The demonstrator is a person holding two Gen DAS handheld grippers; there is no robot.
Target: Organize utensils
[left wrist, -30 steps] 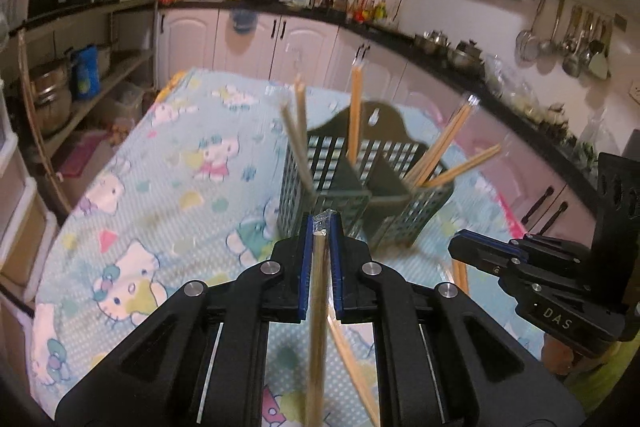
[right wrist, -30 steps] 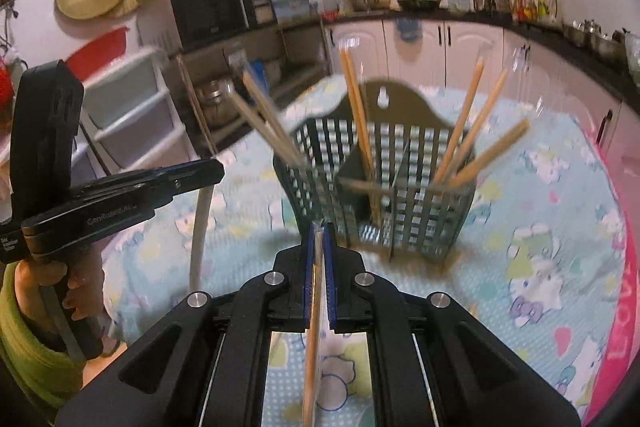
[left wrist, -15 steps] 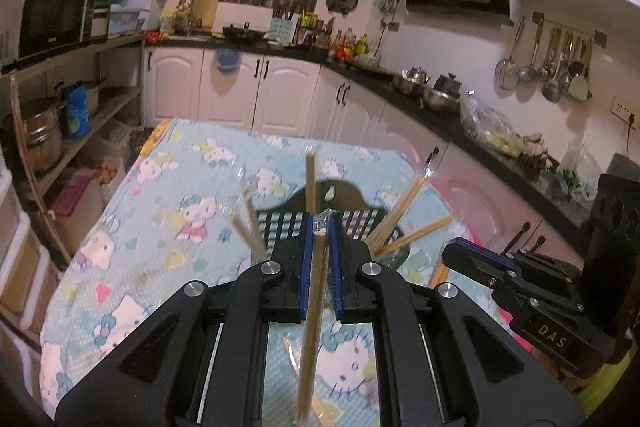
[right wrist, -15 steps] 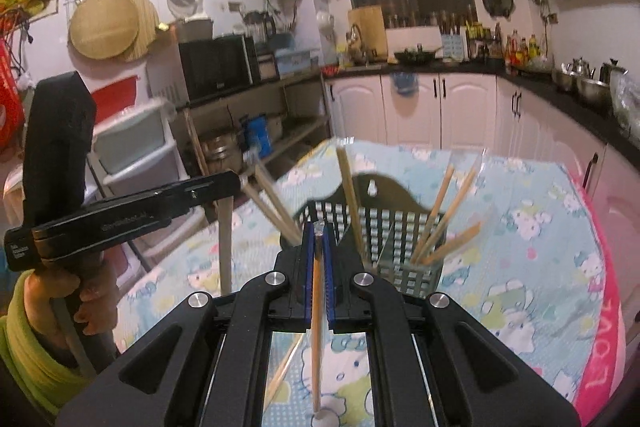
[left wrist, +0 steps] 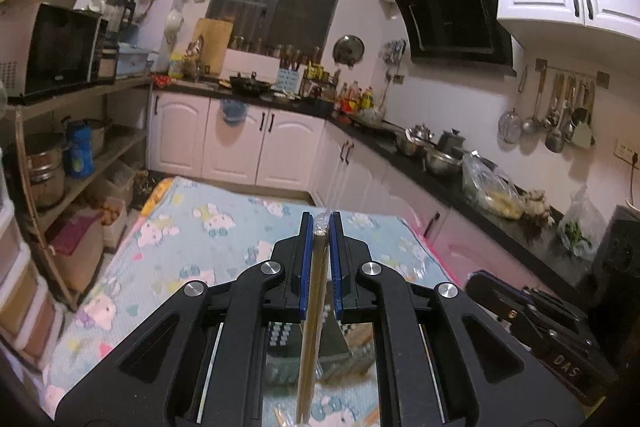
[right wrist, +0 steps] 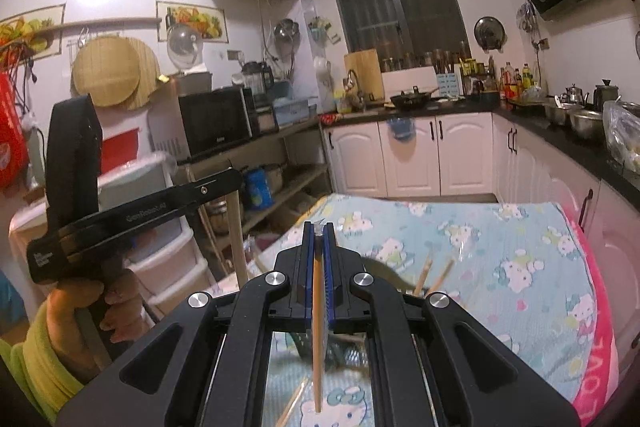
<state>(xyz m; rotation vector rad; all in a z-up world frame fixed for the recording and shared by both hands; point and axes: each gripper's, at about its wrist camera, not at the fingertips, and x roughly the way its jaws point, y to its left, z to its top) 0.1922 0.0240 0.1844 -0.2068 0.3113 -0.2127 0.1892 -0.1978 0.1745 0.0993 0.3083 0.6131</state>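
Observation:
My left gripper (left wrist: 319, 223) is shut on a wrapped wooden chopstick (left wrist: 310, 339) that hangs down between its blue pads. My right gripper (right wrist: 318, 231) is shut on another wooden chopstick (right wrist: 317, 327). The dark green slotted utensil holder (left wrist: 336, 343) sits on the table below both grippers, mostly hidden behind the jaws; it also shows in the right wrist view (right wrist: 384, 271) with chopstick ends (right wrist: 424, 275) sticking out. The left gripper (right wrist: 132, 215) shows at the left of the right wrist view. The right gripper (left wrist: 532, 311) shows at the lower right of the left wrist view.
The table carries a light blue cartoon-print cloth (left wrist: 208, 239). Loose chopsticks (right wrist: 296, 399) lie on it near the front. White drawers (right wrist: 160, 247) and open shelves (left wrist: 80, 163) stand left. Kitchen counters (left wrist: 440, 163) run behind and to the right.
Both grippers have risen and tilted upward with their chopsticks. The utensil holder has dropped from mid-frame to behind the jaws, and more of the kitchen walls shows.

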